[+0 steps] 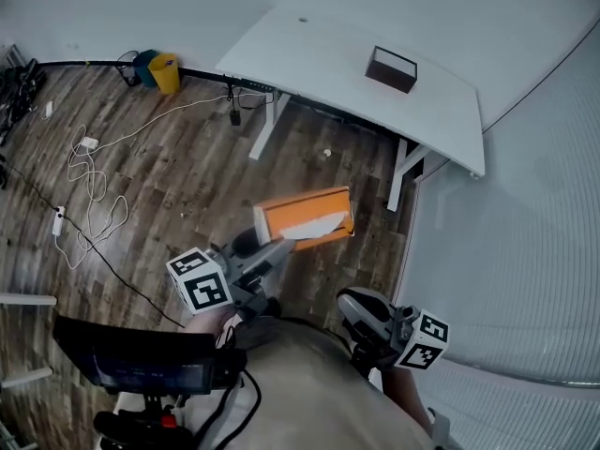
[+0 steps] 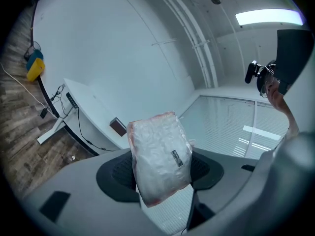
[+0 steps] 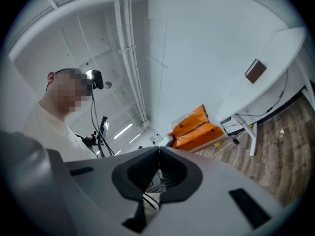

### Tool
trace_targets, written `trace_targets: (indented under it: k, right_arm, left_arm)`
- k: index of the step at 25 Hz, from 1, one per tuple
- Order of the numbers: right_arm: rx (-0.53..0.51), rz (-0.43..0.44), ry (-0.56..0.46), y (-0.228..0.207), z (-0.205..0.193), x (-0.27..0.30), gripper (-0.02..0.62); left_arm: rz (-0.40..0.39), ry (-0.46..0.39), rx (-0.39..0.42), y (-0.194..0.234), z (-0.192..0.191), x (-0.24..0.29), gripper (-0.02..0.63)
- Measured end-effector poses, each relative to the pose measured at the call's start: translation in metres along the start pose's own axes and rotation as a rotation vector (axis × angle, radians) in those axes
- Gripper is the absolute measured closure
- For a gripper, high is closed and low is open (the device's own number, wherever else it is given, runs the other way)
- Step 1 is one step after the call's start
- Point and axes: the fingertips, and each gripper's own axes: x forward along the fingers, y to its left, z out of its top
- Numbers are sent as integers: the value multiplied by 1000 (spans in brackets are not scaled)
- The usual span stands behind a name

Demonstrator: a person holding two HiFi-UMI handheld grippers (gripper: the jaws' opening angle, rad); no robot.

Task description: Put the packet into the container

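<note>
Left gripper view: left gripper (image 2: 162,175) fingers pinch the packet (image 2: 158,151) low; seemingly light, soft, slippery; right gripper (image 3: 158,167) closed, empty.

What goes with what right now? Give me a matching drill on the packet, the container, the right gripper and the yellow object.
1 packet
2 container
3 right gripper
4 yellow object

A on the white table
B jaws together, nothing between them
C on the floor by the wall
D clamped in the left gripper

Pairs: 1-D, 2-A, 3-B, 4-C
</note>
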Motion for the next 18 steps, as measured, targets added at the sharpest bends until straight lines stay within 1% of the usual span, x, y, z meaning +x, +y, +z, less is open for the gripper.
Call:
trace_targets:
  k: [5, 9, 14, 18]
  right_arm:
    - [0, -4, 36, -7, 1, 33, 578]
    - [12, 5, 51, -18, 10, 44, 578]
    - [17, 43, 65, -38, 30, 44, 578]
    - [16, 75, 53, -63, 63, 28, 578]
  left_arm:
    - [29, -19, -22, 29, 23, -14, 357]
    - [46, -25, -33, 40, 31, -9, 357]
    - [67, -25, -11, 47, 36, 15, 357]
    - [89, -32, -9, 48, 36, 52, 357]
